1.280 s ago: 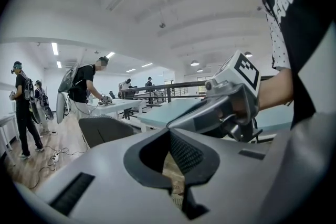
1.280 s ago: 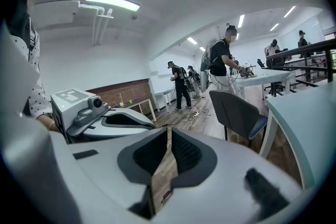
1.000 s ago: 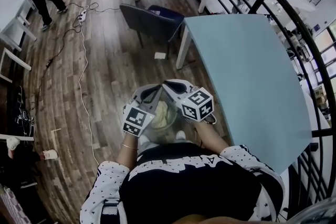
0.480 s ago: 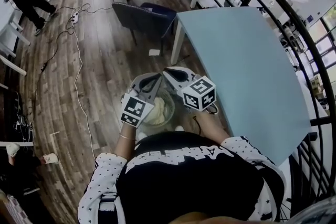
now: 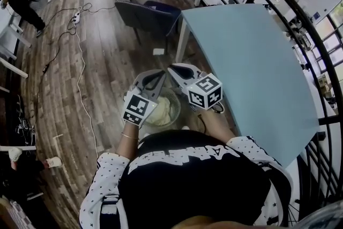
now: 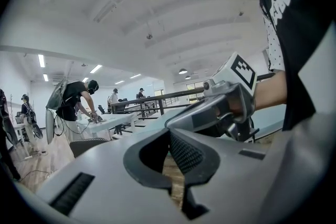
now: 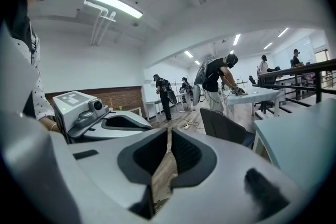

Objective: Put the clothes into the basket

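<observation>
Your left claw (image 5: 159, 75) and right claw (image 5: 173, 68) are both closed and empty, side by side at frame centre above the basket (image 5: 178, 108), where the cream clothes (image 5: 163, 110) lie.

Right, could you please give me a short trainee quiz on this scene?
1. True or false: the left gripper and the right gripper are both shut with nothing between their jaws.
2. In the head view, the basket is: A below the grippers, B above them, C out of sight.
3. What colour is the cloth in the basket?
Key: 1 true; 2 A; 3 pale yellow.
</observation>
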The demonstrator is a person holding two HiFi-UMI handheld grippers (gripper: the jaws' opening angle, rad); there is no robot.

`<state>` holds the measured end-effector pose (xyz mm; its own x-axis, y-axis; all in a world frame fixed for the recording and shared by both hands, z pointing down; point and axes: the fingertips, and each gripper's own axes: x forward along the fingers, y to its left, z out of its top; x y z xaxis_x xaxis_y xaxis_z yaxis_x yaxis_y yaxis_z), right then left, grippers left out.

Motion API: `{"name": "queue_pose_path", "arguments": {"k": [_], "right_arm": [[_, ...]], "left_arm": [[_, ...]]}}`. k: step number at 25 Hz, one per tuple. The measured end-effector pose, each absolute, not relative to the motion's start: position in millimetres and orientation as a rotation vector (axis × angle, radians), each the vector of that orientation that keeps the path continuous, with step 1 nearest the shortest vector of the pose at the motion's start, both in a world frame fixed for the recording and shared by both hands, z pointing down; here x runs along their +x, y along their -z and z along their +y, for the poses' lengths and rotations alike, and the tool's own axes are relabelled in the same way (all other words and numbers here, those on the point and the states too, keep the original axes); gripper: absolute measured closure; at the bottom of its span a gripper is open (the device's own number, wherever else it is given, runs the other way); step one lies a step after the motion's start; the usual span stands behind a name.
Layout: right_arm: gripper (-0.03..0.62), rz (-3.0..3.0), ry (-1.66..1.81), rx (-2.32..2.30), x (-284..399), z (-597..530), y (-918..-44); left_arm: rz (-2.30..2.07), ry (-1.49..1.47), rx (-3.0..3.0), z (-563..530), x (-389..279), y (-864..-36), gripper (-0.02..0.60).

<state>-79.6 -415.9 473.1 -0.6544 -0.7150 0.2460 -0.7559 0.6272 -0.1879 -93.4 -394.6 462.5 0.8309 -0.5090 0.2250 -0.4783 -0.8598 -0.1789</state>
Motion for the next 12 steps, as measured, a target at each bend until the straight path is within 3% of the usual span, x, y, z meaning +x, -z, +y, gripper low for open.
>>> {"name": "queue_pose_path", "arguments": {"k": [12], "right_arm": [[0.556, -2.692, -0.392, 1.21, -88.6, -408.5, -475.0]], "left_arm": [[0.803, 0.409, -2.882, -390.0, -101.8, -466.1, 0.568]]}}
